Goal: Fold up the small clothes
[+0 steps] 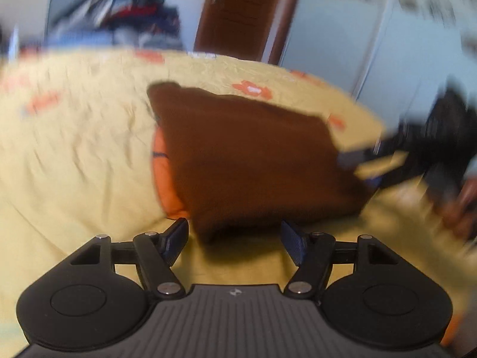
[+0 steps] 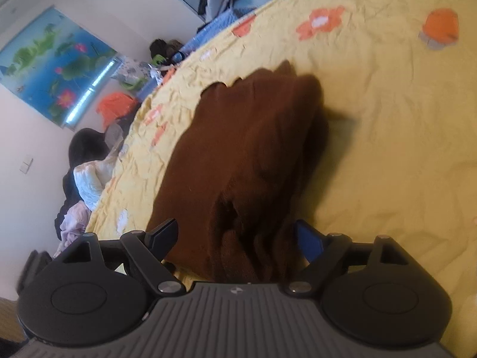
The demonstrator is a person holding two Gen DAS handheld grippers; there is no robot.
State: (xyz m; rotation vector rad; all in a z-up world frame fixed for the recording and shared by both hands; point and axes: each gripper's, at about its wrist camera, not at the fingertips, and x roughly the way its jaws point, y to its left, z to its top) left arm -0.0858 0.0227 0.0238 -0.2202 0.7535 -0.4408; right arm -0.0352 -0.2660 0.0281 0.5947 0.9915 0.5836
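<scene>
Two grippers work one brown garment [image 1: 256, 161], lying folded on the yellow bedspread [image 1: 74, 149]. Left gripper [image 1: 235, 240] gapes wide, holding nothing, just short of the near edge. Right gripper [image 2: 235, 240] spread wide around the folded end, not pinching. Likely a late fold; next, clamp the edge.

Brown garment [image 1: 253, 161], folded, on the bed.

It was a plain dark brown, soft-looking cloth [image 2: 238, 155], folded into a thick, roughly rectangular bundle of several layers. It lay flat on the yellow flowered bedspread [image 1: 74, 155]. The stacked fold edges showed at its near end in the right wrist view, with a dark gap between layers there. One corner was slightly rumpled.
</scene>
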